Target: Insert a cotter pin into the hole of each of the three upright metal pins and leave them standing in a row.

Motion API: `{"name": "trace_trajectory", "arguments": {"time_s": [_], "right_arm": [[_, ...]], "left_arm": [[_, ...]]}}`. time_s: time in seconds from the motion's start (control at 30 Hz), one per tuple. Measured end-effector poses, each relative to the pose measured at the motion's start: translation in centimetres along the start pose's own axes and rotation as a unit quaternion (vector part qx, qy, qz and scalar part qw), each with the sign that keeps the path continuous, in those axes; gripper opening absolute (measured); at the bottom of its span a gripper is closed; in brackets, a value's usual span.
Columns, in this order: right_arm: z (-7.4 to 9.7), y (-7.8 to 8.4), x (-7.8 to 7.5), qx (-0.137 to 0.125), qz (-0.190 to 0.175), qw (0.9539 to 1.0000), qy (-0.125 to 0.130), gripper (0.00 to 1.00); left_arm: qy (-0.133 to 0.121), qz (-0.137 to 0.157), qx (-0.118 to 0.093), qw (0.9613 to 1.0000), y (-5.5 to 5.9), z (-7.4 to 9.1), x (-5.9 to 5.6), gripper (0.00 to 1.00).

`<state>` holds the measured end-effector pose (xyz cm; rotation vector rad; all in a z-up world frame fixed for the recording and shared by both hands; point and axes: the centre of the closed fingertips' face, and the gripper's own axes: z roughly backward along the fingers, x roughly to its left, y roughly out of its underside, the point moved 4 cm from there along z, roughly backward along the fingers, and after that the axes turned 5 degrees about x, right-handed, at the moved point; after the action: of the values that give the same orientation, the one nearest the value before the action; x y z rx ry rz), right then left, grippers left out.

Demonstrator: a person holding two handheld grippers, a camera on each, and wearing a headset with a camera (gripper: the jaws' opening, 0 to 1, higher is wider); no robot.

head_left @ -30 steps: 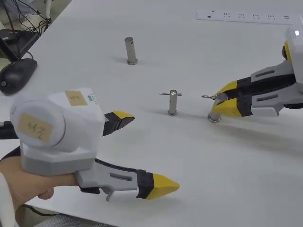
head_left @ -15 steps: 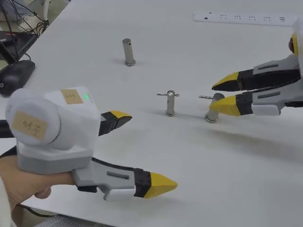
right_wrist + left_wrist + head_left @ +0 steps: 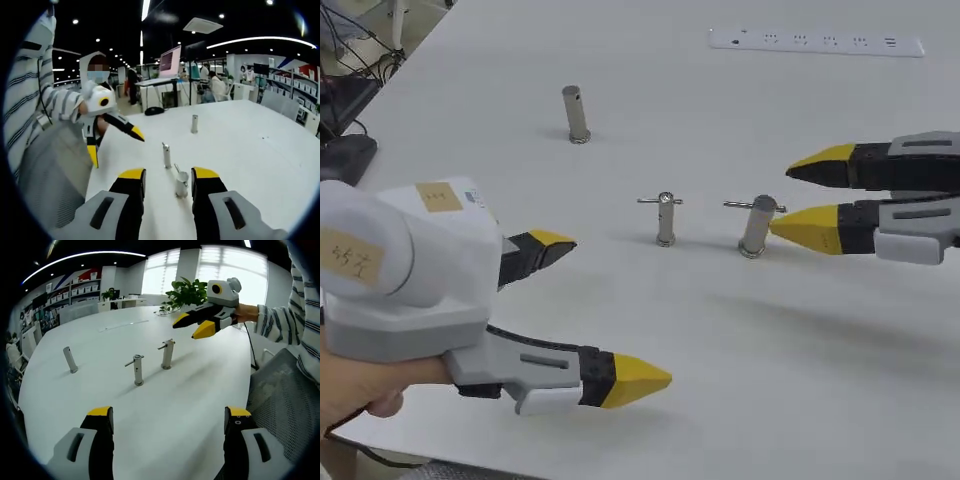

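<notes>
Head view: on the smooth white table, three short steel cylinders with flared feet, all upright. Middle pin crossed near its top by a thin wire cotter pin, lying level. Just to the right of the middle pin, the right-hand pin, with a second cotter pin sticking out toward the middle pin. Far pin well apart, behind and left of the middle pin, with a round hole near its top. Flat white power strip far behind. Right gripper, grey and black with yellow pointed tips, level beside the right-hand pin, jaws partly spread, lower tip just at that pin; touching or not, cannot tell. Left gripper in front and left of the middle pin, jaws wide apart, holding nothing. Left gripper view: own yellow tips low and far apart, the middle pin ahead, the right gripper beyond it, held from a striped sleeve, with a leafy plant behind. Right gripper view: the right-hand pin in the gap between the partly open jaws, not clamped; the middle pin just behind it, the far pin farther.
</notes>
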<state>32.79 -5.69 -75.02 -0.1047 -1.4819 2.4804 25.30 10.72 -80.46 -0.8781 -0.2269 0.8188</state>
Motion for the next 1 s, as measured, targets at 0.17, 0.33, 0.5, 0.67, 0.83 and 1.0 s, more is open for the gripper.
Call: {"name": "trace_trajectory", "arguments": {"time_s": [0.17, 0.33, 0.5, 0.67, 0.83, 1.0], "right_arm": [[1.2, 1.0, 0.7, 0.003, -0.025, 0.9997, 0.005, 0.46], [2.1, 2.1, 1.0, 0.012, -0.041, 0.999, 0.012, 0.56], [3.2, 3.1, 1.4, 0.011, -0.067, 0.997, 0.038, 0.63], [4.1, 3.8, 1.6, 0.0, -0.096, 0.9942, 0.05, 0.74], [4.8, 5.0, 1.7, -0.001, -0.119, 0.9903, 0.071, 0.77], [5.0, 6.3, 1.9, 0.004, -0.141, 0.9855, 0.094, 0.88]], "left_arm": [[-0.004, 0.001, 0.002, 1.0, 0.2, 0.0, 0.3, 0.92], [0.0, 0.0, 0.01, 0.9999, 0.6, -0.1, 0.3, 0.92], [-0.002, 0.003, 0.012, 0.9999, 0.7, 0.0, 0.5, 0.92], [-0.006, 0.005, 0.016, 0.9998, 0.8, 0.3, 0.9, 0.92], [-0.008, 0.009, 0.019, 0.9997, 1.0, 0.6, 1.1, 0.92], [-0.02, 0.008, 0.019, 0.9996, 1.0, 0.9, 1.6, 0.92]]}}
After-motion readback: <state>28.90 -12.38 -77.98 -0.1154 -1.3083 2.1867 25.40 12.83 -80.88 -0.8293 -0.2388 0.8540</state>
